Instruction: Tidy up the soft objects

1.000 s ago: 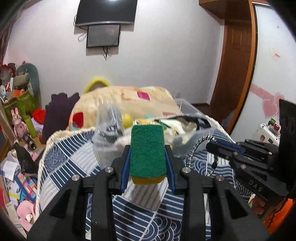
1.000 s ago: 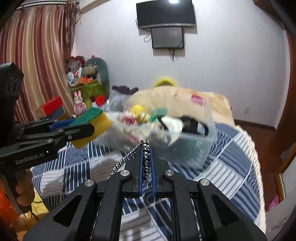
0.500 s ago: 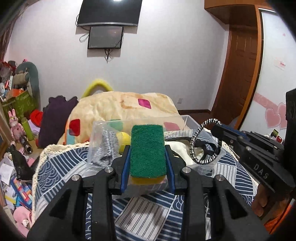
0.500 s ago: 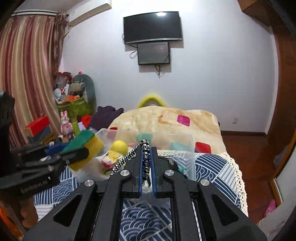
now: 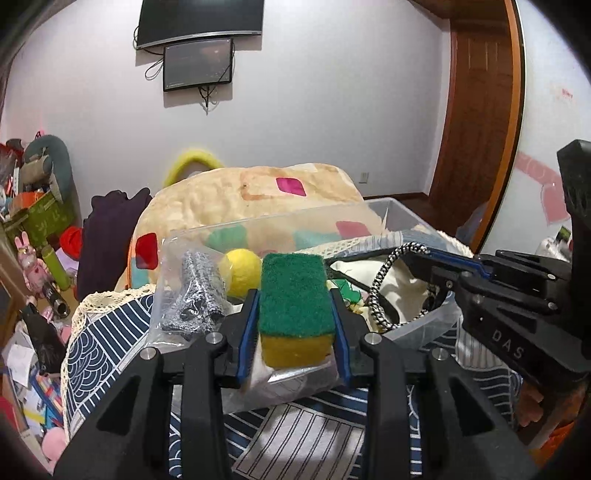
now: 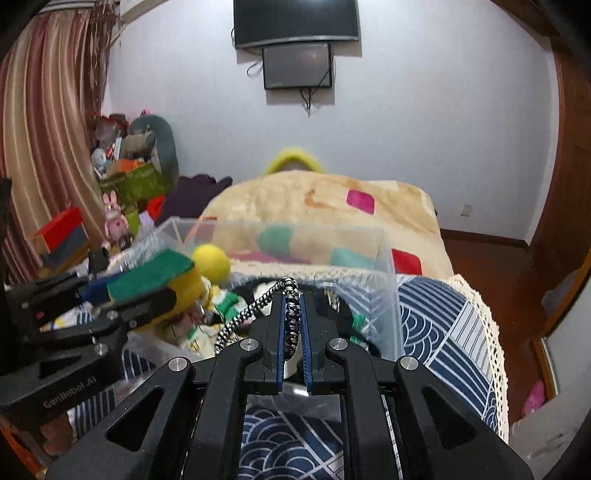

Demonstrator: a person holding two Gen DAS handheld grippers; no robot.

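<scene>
Closest to us, in the left wrist view, our left tool (image 5: pixel 295 325) squeezes a sponge (image 5: pixel 293 295) between its 2 blue-lined fingers (image 5: pixel 246 332). The sponge has a green scrubby top and a yellow bottom. It fills the gap between the fingers, and it hangs just over the near edge of a clear plastic box (image 5: pixel 406 214).

Close up in the right wrist view, our right tool (image 6: pixel 292 321) is almost fully closed. It pinches a black-and-white rope (image 6: pixel 243 314) between its fingers. The rope loops over the tips and drops down to the left, into the box (image 6: pixel 388 266). From the left wrist view we see the same rope (image 5: pixel 380 288) hanging in a loop from the right tool (image 5: pixel 436 258) over the box.

Under both tools lies a bed cover (image 6: pixel 443 325) with blue and white stripes and wave shapes. The box sits on it.

Inside the box we see a yellow ball (image 5: pixel 242 271), a grey knitted thing (image 5: pixel 197 299) in a clear bag, a cream cloth (image 5: pixel 406 291) and some green and white bits. In the right wrist view the ball (image 6: pixel 210 263) sits right behind the sponge (image 6: pixel 155 275) in the left tool (image 6: pixel 129 295).

Behind the box is a big tan blanket (image 5: pixel 258 199) with pink, red and green patches. A dark purple cloth (image 5: pixel 107 236) lies to its left. Toys and boxes pile up at the far left.

Farthest away, 2 dark screens (image 5: pixel 199 16) hang on the white wall. A brown wooden door (image 5: pixel 476 110) stands at the right.
</scene>
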